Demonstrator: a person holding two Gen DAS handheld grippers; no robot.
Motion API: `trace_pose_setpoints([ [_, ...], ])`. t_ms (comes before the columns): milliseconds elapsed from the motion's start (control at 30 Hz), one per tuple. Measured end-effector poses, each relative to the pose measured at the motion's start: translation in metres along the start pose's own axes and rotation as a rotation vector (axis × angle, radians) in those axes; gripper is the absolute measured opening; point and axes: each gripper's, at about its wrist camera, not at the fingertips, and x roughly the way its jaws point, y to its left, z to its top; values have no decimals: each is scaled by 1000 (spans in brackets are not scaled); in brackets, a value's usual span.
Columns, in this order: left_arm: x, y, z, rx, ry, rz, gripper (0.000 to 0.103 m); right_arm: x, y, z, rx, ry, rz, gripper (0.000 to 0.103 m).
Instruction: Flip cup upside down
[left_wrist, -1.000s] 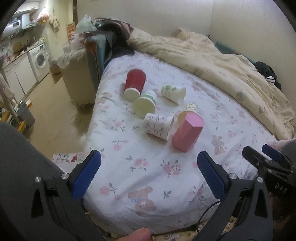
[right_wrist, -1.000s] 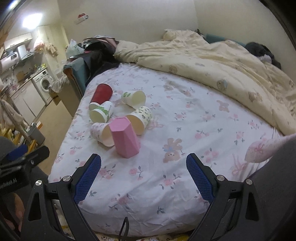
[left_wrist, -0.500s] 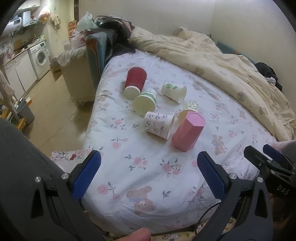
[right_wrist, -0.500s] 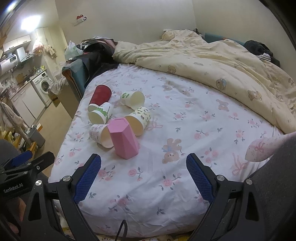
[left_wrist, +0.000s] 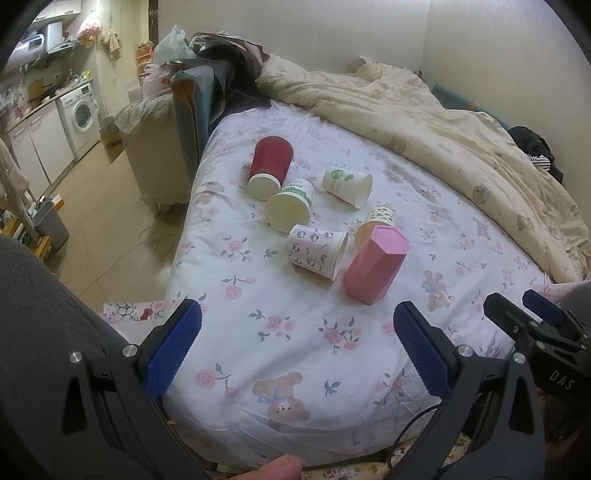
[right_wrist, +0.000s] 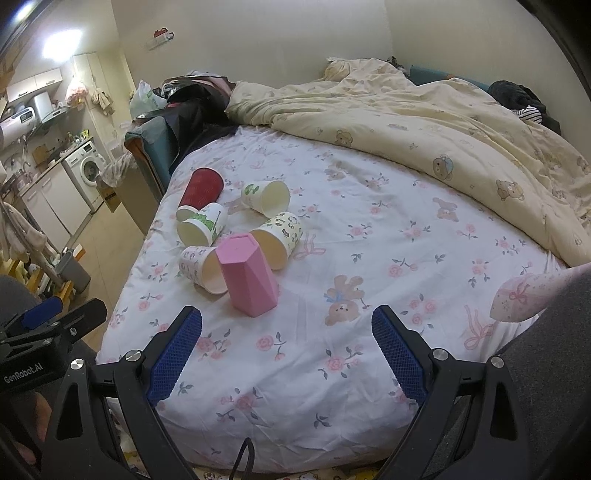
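Observation:
A pink faceted cup (left_wrist: 375, 264) (right_wrist: 246, 275) stands upside down on the floral bed sheet (left_wrist: 288, 332). Beside it lie several paper cups on their sides: a red one (left_wrist: 269, 166) (right_wrist: 199, 188), a green-leaf one (left_wrist: 291, 206) (right_wrist: 202, 225), a white one with a green logo (left_wrist: 347, 186) (right_wrist: 266, 197), a panda-print one (left_wrist: 316, 251) (right_wrist: 201, 266) and a dotted one (left_wrist: 376, 221) (right_wrist: 279, 236). My left gripper (left_wrist: 295, 349) is open and empty near the bed's front edge. My right gripper (right_wrist: 286, 350) is open and empty, short of the pink cup.
A cream bear-print duvet (left_wrist: 461, 129) (right_wrist: 424, 122) is bunched at the back right of the bed. A chair piled with clothes (left_wrist: 207, 85) stands at the bed's left side. The kitchen floor and a washing machine (left_wrist: 81, 114) lie to the left.
Both grippers have shifted slightly, so the cups sit a little lower and nearer in view. The cups have not moved. Both grippers stay open.

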Motion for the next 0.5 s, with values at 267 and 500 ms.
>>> trace_pose_setpoints([
  [267, 0, 0, 1, -8, -4, -1, 103, 0, 0, 0, -2, 3, -3, 96],
  [500, -1, 0, 2, -8, -7, 1, 103, 1, 1, 0, -2, 6, -3, 96],
])
